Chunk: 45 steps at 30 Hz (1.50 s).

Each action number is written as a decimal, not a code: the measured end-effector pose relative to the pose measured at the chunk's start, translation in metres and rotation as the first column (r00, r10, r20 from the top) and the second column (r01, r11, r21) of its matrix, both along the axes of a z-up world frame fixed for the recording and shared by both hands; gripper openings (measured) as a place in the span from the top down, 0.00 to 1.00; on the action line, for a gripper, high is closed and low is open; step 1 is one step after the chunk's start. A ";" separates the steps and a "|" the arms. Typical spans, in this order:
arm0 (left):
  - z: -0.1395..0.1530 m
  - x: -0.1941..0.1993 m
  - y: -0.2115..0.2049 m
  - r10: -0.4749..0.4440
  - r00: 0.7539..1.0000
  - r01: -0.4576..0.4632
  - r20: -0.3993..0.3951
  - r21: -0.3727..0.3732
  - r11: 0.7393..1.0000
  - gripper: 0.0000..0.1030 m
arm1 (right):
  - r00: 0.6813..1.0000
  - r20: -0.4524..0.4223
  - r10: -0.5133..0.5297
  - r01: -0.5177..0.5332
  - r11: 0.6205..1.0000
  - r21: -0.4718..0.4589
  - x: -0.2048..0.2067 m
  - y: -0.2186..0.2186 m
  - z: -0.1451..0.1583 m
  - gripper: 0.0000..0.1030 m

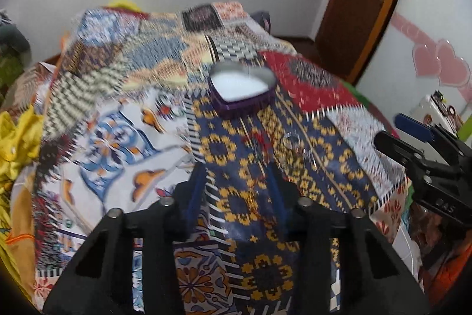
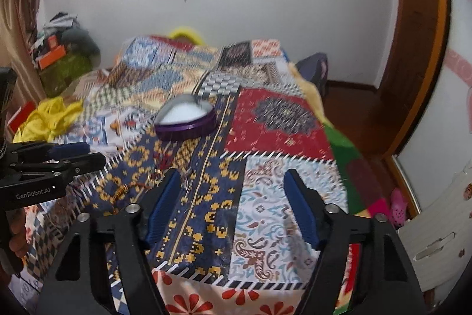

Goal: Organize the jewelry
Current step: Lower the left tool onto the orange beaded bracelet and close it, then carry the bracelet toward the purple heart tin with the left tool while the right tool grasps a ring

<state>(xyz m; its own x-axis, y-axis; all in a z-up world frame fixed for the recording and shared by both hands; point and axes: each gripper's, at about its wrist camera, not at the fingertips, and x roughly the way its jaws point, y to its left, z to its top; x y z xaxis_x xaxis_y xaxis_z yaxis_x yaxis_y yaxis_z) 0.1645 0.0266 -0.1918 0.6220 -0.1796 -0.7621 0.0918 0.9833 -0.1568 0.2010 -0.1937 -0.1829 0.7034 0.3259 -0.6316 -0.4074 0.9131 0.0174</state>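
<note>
An open purple heart-shaped jewelry box point(image 1: 240, 92) with a white lining sits on the patchwork bedspread; it also shows in the right wrist view point(image 2: 186, 121). Small jewelry pieces lie in front of it: a clear ring point(image 1: 290, 141), red beads point(image 2: 163, 160) and a gold-orange bracelet point(image 2: 122, 191). My left gripper point(image 1: 239, 176) is open above the blue-and-yellow patch, short of the jewelry. My right gripper point(image 2: 231, 182) is open and empty, just right of the jewelry. Each gripper shows at the edge of the other's view, the right point(image 1: 413, 138) and the left point(image 2: 79, 157).
The patchwork bedspread point(image 2: 280, 120) covers a bed. Yellow cloth point(image 2: 50, 115) lies at its left side. A brown wooden door point(image 1: 362, 2) stands at the right, a white cabinet point(image 2: 436, 229) at the near right, and clutter point(image 2: 59, 49) in the far left corner.
</note>
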 end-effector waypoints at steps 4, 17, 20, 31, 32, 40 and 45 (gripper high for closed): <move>-0.012 0.003 -0.005 -0.053 0.998 0.052 -0.034 -0.030 0.998 0.73 | 0.995 -0.071 0.065 -0.065 0.998 0.006 0.012 0.010 -0.017 0.51; -0.037 0.005 -0.003 -0.074 0.993 0.069 -0.095 -0.060 0.996 0.86 | 0.967 -0.187 0.176 -0.171 0.984 0.041 0.044 0.043 -0.046 0.73; -0.038 0.004 -0.005 -0.070 0.993 0.066 -0.091 -0.046 0.997 0.93 | 0.963 -0.199 0.184 -0.182 0.983 0.025 0.048 0.050 -0.052 0.77; -0.039 0.004 -0.001 -0.057 0.996 0.052 -0.074 -0.075 0.996 0.96 | 0.960 -0.192 0.204 -0.208 0.978 -0.005 0.046 0.046 -0.056 0.86; -0.039 0.004 0.000 -0.056 0.996 0.050 -0.074 -0.079 0.996 0.96 | 0.960 -0.195 0.203 -0.208 0.978 -0.006 0.046 0.046 -0.056 0.86; -0.029 0.006 0.007 -0.026 0.999 0.023 -0.044 -0.051 0.998 0.96 | 0.956 -0.216 0.197 -0.196 0.980 0.027 0.044 0.038 -0.048 0.87; -0.024 0.006 0.014 -0.001 1.000 0.001 -0.016 -0.023 1.000 0.96 | 0.961 -0.198 0.194 -0.207 0.977 -0.044 0.038 0.043 -0.052 0.87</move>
<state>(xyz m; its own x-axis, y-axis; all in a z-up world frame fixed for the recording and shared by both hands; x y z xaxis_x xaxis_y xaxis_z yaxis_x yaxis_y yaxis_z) 0.1705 0.0406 -0.2155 0.6093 -0.1976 -0.7679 0.0903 0.9794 -0.1804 0.2392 -0.1507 -0.2350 0.4915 0.4030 -0.7721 -0.5771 0.8147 0.0579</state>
